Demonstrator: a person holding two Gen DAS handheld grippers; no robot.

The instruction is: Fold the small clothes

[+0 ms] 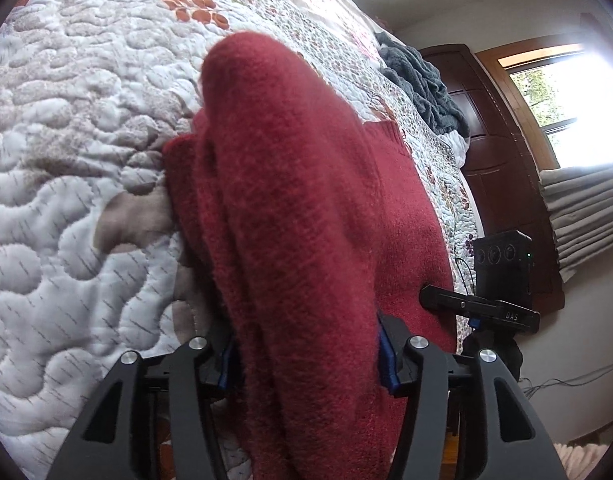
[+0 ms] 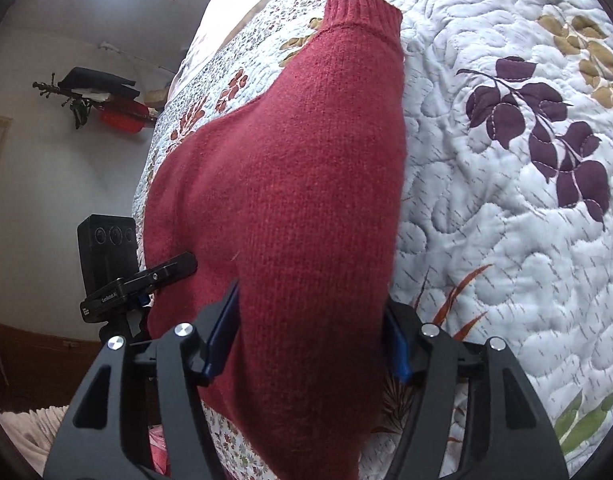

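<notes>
Red sweater — fingertips buried, both grippers

Floral quilt; grey blanket; tripod camera; window.

Both my wrist cams sit right behind the claws, looking forward along the fingers and down at the white floral quilted bedspread, super close. They share the fuzzy red knit sweater filling mid-frame, plus a black tripod-mounted camera box at lower left in the right view, lower right in the left.
</notes>
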